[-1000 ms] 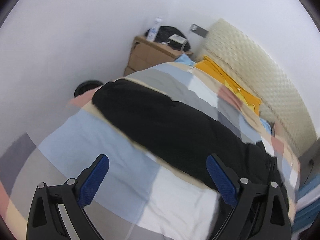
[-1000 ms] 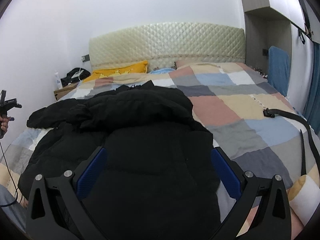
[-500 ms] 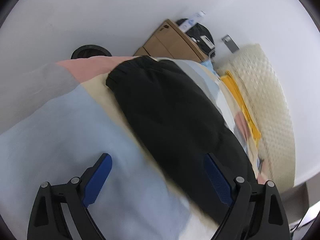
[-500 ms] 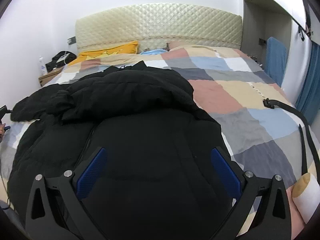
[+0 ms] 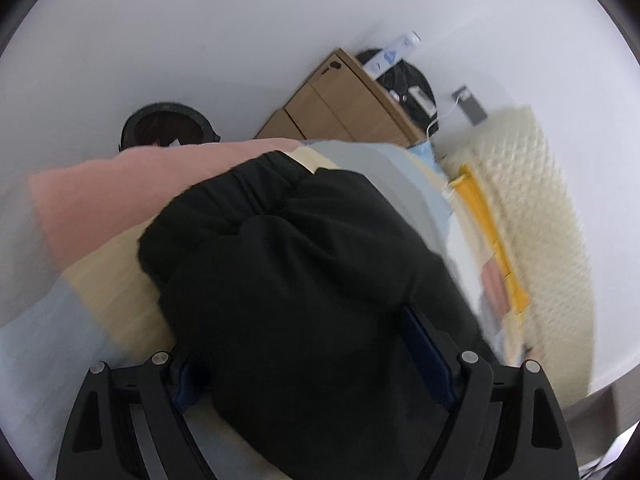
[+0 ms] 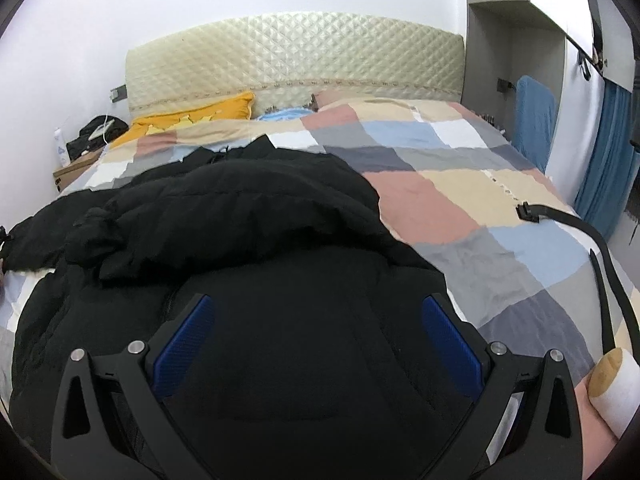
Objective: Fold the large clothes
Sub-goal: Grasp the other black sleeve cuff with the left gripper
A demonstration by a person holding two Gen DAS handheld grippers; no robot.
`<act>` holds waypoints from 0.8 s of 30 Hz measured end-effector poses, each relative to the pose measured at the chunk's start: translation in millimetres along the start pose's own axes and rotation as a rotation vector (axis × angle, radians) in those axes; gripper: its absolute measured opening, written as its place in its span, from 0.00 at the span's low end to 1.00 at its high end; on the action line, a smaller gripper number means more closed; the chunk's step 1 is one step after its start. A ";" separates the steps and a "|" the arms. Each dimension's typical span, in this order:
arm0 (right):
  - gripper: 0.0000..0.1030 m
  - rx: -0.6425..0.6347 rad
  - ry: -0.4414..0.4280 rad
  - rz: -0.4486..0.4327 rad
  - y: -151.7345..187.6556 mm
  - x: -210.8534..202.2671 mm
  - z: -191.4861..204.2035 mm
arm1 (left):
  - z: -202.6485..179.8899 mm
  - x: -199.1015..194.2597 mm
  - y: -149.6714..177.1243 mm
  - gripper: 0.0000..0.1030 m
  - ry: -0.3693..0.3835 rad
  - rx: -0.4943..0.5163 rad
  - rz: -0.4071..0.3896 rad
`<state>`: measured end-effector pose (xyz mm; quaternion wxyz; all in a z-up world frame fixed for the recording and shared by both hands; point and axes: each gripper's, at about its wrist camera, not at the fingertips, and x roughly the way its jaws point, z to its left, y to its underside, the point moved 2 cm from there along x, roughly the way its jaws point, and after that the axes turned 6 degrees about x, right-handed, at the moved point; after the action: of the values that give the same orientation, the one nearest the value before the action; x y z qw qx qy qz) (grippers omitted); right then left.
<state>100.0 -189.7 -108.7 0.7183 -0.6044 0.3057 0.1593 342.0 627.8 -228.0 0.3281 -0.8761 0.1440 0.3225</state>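
Now black jacket (image 6: 248,240) spread on patchwork bed (image 6: 460,184), left gripper (image 5: 312,344) closing around its sleeve (image 5: 280,260), right gripper (image 6: 316,332) wide open above it

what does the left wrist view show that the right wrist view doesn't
Only the left wrist view shows the round black bin on the floor by the wall, the front of the brown wooden nightstand, and the black puffy coat's sleeve lying between the left tool, whose jaws have just been closing.

Only the right wrist view shows the black strap, the blue curtain, and the open right tool over the coat's body.

Both show the coat, the patchwork quilt, yellow pillow and cream quilted headboard.
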 end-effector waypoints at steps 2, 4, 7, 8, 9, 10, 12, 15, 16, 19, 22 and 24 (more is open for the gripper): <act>1.00 -0.011 0.001 0.020 3.4 1.9 2.8 | -6.2 -0.4 1.7 0.77 -0.050 0.043 0.008; 1.00 -0.024 -0.010 0.030 4.9 1.3 6.4 | -9.3 -1.8 0.5 0.65 -0.081 0.046 0.010; 1.00 -0.032 -0.045 0.023 5.6 -4.7 8.8 | -14.4 -15.9 -1.7 0.32 -0.106 0.006 -0.010; 1.00 -0.036 -0.052 0.019 5.6 -7.0 8.6 | -18.2 -22.7 -4.9 0.22 -0.102 -0.014 -0.017; 1.00 -0.040 -0.053 0.014 5.3 -9.2 8.6 | -23.0 -28.0 -7.9 0.20 -0.104 -0.015 -0.020; 1.00 -0.054 -0.046 0.007 4.5 -11.8 9.4 | -29.4 -35.2 -11.4 0.16 -0.124 0.000 -0.020; 1.00 -0.085 -0.029 -0.007 1.9 -16.8 12.8 | -50.3 -53.8 -17.8 0.13 -0.162 0.047 -0.029; 1.00 -0.073 -0.082 0.000 -2.6 -23.3 11.5 | -79.6 -84.0 -24.6 0.10 -0.164 0.079 -0.059; 1.00 -0.064 -0.113 0.013 -4.0 -25.5 10.2 | -87.8 -92.3 -27.7 0.10 -0.165 0.089 -0.068; 1.00 -0.065 -0.156 0.033 -5.1 -30.7 8.4 | -117.0 -127.1 -30.5 0.10 -0.185 0.113 -0.084; 1.00 -0.068 -0.189 0.075 -1.3 -34.3 2.5 | -141.2 -156.7 -29.8 0.09 -0.167 0.118 -0.099; 1.00 -0.071 -0.212 0.084 1.8 -38.8 -1.1 | -162.0 -179.1 -27.0 0.09 -0.167 0.162 -0.111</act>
<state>69.1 -184.9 -85.6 0.7176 -0.5958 0.2470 0.2628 296.4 547.0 -3.5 0.4258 -0.8236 0.0930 0.3630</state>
